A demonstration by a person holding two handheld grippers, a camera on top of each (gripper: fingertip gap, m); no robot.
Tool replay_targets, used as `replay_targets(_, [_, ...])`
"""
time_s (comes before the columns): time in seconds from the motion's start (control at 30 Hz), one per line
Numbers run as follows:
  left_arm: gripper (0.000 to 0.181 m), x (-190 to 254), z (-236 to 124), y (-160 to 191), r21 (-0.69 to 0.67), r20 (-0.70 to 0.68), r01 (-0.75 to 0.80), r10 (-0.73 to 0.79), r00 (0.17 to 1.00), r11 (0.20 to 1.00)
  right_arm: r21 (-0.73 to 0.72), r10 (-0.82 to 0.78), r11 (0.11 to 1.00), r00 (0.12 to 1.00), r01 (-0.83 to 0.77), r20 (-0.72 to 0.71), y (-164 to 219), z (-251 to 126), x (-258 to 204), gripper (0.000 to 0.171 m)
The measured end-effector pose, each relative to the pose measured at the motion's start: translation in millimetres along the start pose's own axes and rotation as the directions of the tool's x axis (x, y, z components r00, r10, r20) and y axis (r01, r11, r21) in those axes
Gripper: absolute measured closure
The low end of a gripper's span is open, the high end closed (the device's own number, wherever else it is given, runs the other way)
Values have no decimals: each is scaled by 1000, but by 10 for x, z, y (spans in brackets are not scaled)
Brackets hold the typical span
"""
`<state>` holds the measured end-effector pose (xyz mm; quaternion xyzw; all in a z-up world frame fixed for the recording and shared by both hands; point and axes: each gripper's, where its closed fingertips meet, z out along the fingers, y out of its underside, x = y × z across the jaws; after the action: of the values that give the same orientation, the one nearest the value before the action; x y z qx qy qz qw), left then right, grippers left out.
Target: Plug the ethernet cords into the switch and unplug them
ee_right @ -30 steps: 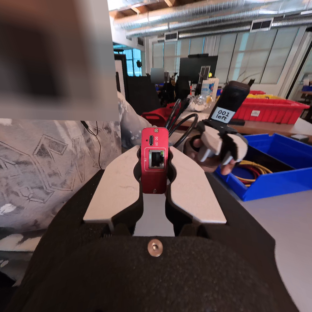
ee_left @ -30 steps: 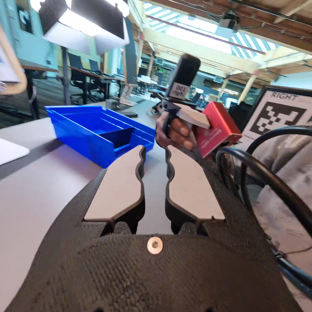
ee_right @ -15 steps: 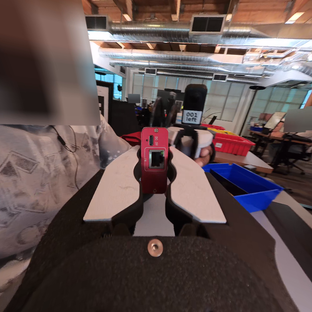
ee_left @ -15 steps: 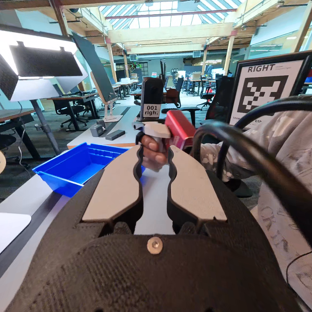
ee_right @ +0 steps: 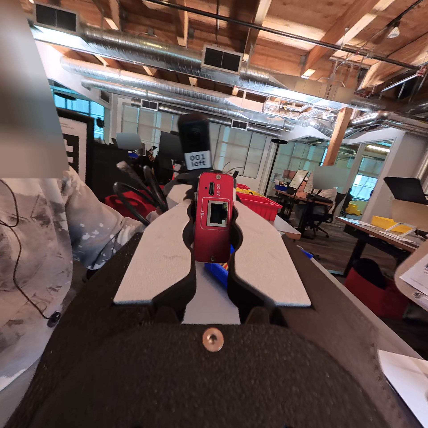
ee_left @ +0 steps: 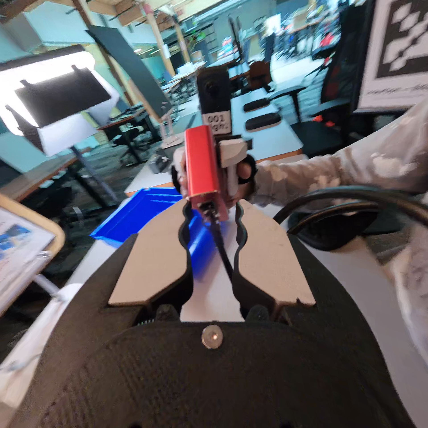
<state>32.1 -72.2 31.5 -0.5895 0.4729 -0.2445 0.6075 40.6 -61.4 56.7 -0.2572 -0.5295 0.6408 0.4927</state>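
My right gripper (ee_right: 213,203) is shut on a red switch (ee_right: 212,243) and holds it upright above the table, with one empty port facing its camera. In the left wrist view the switch (ee_left: 201,166) points at me, with a thin black ethernet cord (ee_left: 221,245) plugged into its near end. My left gripper (ee_left: 212,206) is open. Its jaws stand on either side of the cord just below the switch, and the cord runs close to the right finger (ee_left: 266,254). More black cord (ee_left: 347,196) loops to the right.
A blue bin (ee_left: 143,215) sits on the grey table (ee_left: 347,301) behind the switch. The person's patterned sleeve (ee_left: 335,166) reaches in from the right. A studio light (ee_left: 58,104) stands at the left. Red bins (ee_right: 257,203) and paper sheets (ee_right: 405,382) lie to the right.
My left gripper has swung toward the switch and its jaws have opened wider, so the plugged cord now runs between them. My right gripper has kept its hold and turned the switch toward the left gripper.
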Motion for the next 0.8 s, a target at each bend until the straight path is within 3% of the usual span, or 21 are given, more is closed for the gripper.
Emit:
replay_targets(0.07, [141,-4,-22,30,13,-33,59,-59,998,998,3,18,1000,1000,-18,26,75,43,-33,144])
replay_targets(0.3, [153,-114,-63,205,-108,38,-6,10,999,994,-44,19,999,1000,-20,-20,315,149,37,144])
replay_targets(0.4, [154,-122,-146,344,-211,29,-29,36,999,977,-231,-42,972,998,30,-46,492,158,59,144])
replay_targets(0.57, [154,-64,-258,614,-410,-2,-87,94,996,908,-570,-168,811,986,132,-12,824,81,0,138])
replay_targets(0.8, [154,63,-173,704,-456,-57,-121,106,993,882,-622,-197,760,979,188,54,1064,155,-105,142])
